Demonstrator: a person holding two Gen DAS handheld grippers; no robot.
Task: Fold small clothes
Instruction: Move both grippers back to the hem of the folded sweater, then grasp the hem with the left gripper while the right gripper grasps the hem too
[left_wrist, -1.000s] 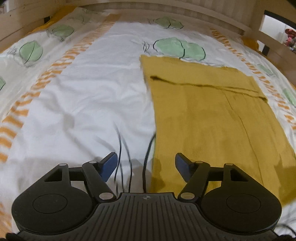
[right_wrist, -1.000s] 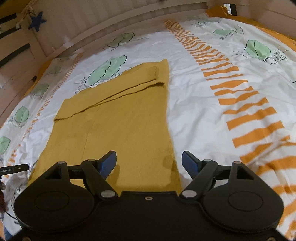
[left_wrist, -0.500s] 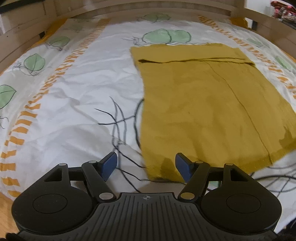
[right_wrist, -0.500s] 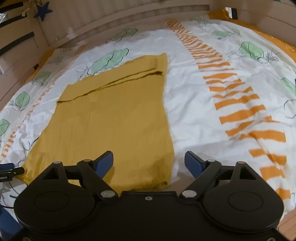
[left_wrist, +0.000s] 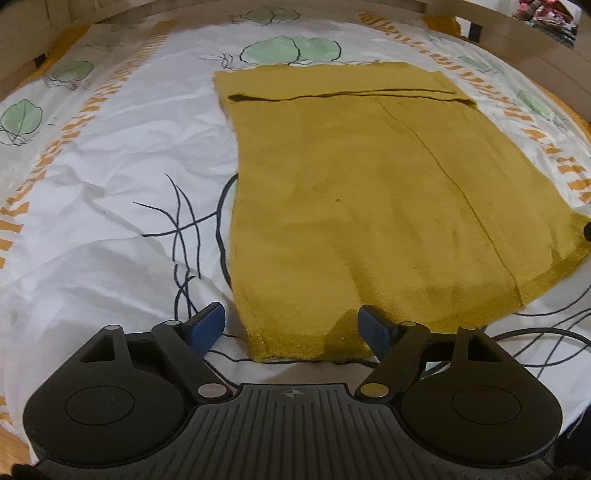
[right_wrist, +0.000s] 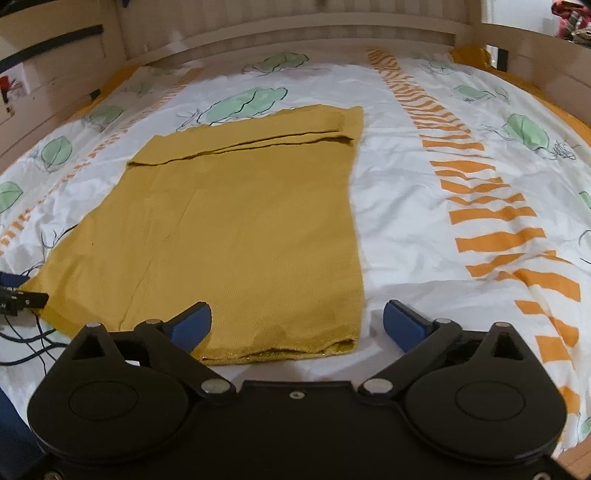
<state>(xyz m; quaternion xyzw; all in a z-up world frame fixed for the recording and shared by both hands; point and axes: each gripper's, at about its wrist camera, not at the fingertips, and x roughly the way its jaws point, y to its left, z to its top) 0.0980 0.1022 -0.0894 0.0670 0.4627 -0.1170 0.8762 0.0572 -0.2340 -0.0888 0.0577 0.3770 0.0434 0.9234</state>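
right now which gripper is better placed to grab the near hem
Neither clearly; each suits its own corner. The left gripper straddles the garment's near left corner, the right gripper its near right corner. Both have just been opening, and neither has cloth pinched yet.

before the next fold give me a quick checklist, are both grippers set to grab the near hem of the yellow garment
1. Left gripper open, jaws just widened, nothing pinched: ok.
2. Right gripper open, jaws just widened, nothing pinched: ok.
3. Yellow garment lies flat on the bedsheet: ok.
4. Near hem between left jaws, over its left corner: ok.
5. Hem's right corner between right jaws: ok.
6. Pads low enough to catch the hem: cannot tell.
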